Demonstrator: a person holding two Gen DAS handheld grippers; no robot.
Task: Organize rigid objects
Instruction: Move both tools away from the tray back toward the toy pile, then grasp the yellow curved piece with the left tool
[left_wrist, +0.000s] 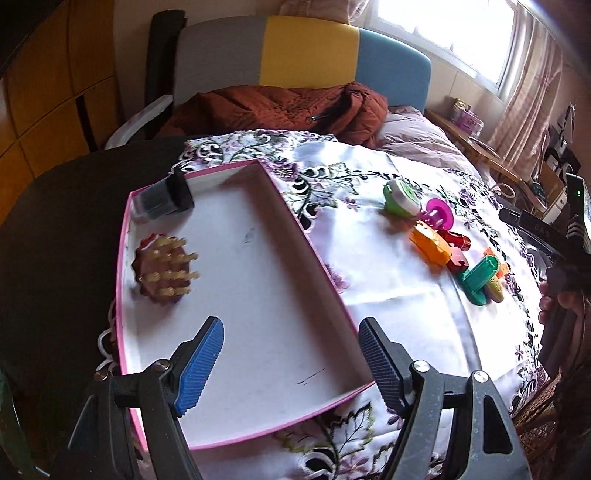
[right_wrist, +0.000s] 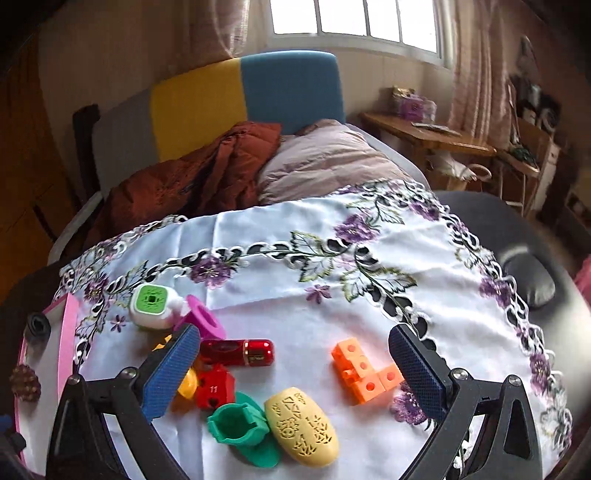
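A shallow pink-rimmed white box (left_wrist: 295, 218) lies on the floral cloth. Inside it are a brown studded disc (left_wrist: 164, 275) and a dark cylinder (left_wrist: 162, 199). My left gripper (left_wrist: 291, 360) hovers open over the box's near end, nothing between its fingers. To the right lie the loose toys: a green-and-white piece (right_wrist: 153, 306), a magenta spool (right_wrist: 203, 321), a red capsule (right_wrist: 240, 352), a red block (right_wrist: 216, 387), a green cup-shaped piece (right_wrist: 240, 432), a yellow perforated oval (right_wrist: 303, 424) and an orange cube cluster (right_wrist: 364, 373). My right gripper (right_wrist: 295, 373) is open above them.
The cloth (right_wrist: 332, 258) covers a dark round table (right_wrist: 535, 258). Behind it are a rust quilt (left_wrist: 280, 107), a pink pillow (right_wrist: 325, 162) and a grey, yellow and blue headboard (left_wrist: 310, 48). A hand with the right gripper shows at the left view's right edge (left_wrist: 565, 295).
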